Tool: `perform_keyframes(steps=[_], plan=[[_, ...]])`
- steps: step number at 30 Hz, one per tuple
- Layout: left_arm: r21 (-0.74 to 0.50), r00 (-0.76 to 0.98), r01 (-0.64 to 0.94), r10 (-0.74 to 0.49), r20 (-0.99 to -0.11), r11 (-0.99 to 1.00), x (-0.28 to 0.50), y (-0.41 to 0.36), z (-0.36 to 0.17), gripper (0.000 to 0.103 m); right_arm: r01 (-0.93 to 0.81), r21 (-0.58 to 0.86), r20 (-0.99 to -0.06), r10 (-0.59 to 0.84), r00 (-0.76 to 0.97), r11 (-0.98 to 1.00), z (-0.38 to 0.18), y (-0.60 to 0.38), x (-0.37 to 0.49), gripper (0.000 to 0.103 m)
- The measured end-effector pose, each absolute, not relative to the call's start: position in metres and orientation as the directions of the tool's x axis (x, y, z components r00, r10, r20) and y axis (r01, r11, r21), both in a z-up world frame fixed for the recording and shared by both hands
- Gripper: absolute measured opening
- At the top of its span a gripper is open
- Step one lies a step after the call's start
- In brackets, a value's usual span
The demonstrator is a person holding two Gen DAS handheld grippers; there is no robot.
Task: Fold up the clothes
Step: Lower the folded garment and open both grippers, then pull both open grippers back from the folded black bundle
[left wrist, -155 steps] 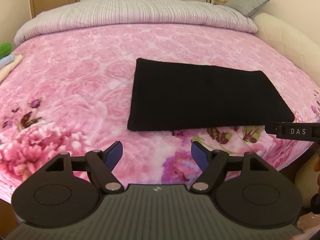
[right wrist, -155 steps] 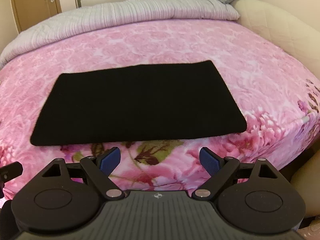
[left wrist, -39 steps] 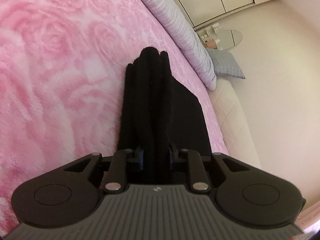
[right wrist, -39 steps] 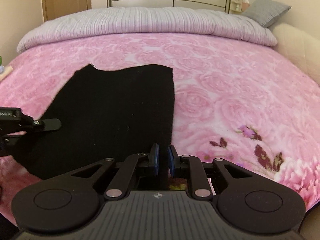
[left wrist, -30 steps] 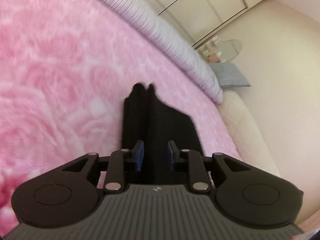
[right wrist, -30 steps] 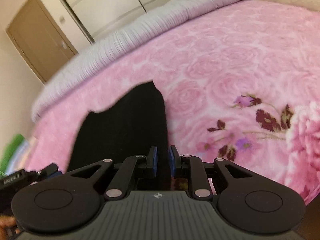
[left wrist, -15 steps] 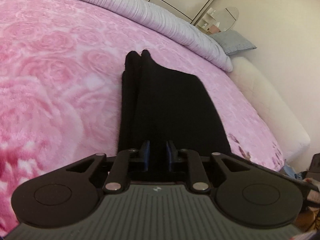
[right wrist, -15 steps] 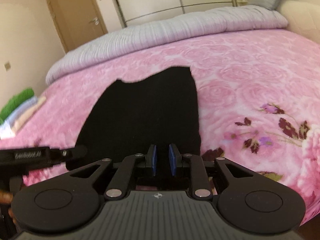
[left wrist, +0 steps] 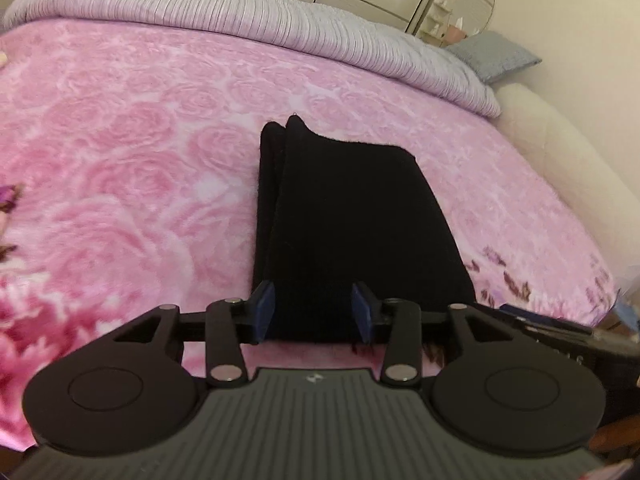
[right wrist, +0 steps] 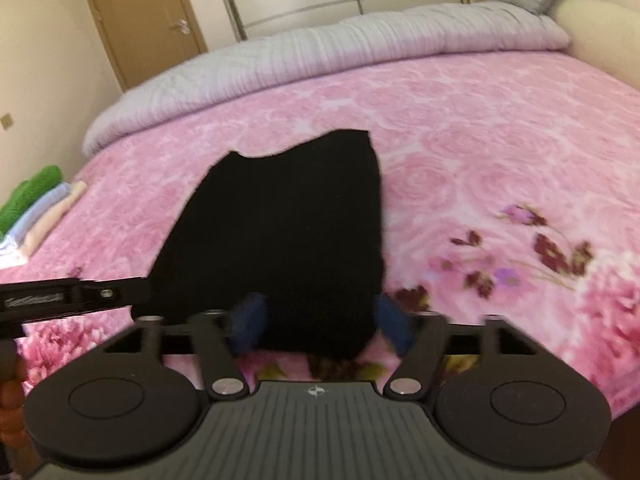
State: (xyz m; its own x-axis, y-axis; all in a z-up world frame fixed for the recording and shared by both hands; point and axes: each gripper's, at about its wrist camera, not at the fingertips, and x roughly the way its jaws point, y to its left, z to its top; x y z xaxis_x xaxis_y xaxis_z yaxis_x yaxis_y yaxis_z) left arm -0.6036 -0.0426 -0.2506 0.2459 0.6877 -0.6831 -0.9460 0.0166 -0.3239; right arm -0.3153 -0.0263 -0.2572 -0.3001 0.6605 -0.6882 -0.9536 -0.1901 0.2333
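Note:
A black garment (left wrist: 352, 224) lies folded in layers on the pink floral bedspread (left wrist: 120, 168). It also shows in the right wrist view (right wrist: 280, 232). My left gripper (left wrist: 314, 312) is open, its blue pads apart at the garment's near edge. My right gripper (right wrist: 322, 322) is open too, its blue pads on either side of the garment's near end. Neither holds the cloth. The left gripper's arm (right wrist: 68, 298) shows at the left of the right wrist view.
A grey quilt (left wrist: 240, 12) lies rolled along the bed's far side, with a grey pillow (left wrist: 496, 60) at the right. A stack of folded cloths (right wrist: 32, 212) sits at the bed's left edge. A cream padded bed side (left wrist: 560, 168) runs along the right.
Both grippers were shut on the black garment half a second ago and have opened, letting it go. The garment now rests folded on the bed.

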Motion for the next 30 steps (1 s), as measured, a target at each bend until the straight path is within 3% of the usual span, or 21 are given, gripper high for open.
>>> perform_keyframes(steps=[2,5,10,13,30], plan=[[-0.305,0.23,-0.952,0.663,-0.712,0.002,-0.6,-0.046,-0.252,0.04,-0.965,0.201,-0.731,0.63,-0.262,-0.169,-0.258,-0.027,-0.316,0.09],[-0.267,0.194,-0.963,0.627,-0.755,-0.022,-0.594,-0.051,-0.252,0.041,-0.976,0.173,-0.77,0.6,-0.216,-0.128,-0.258,-0.03,-0.315,0.089],[-0.2,0.148,-0.98,0.632,-0.76,-0.012,-0.584,-0.067,-0.239,0.058,-0.982,0.171,-0.79,0.584,-0.187,-0.082,-0.249,-0.041,-0.31,0.089],[-0.158,0.121,-0.987,0.645,-0.755,-0.001,-0.577,-0.079,-0.23,0.064,-0.984,0.168,-0.795,0.582,-0.17,-0.058,-0.243,-0.048,-0.308,0.089],[-0.061,0.055,-0.998,0.702,-0.71,0.017,-0.559,-0.136,-0.202,0.075,-0.992,0.12,-0.759,0.64,-0.121,-0.045,-0.219,-0.087,-0.308,0.089]])
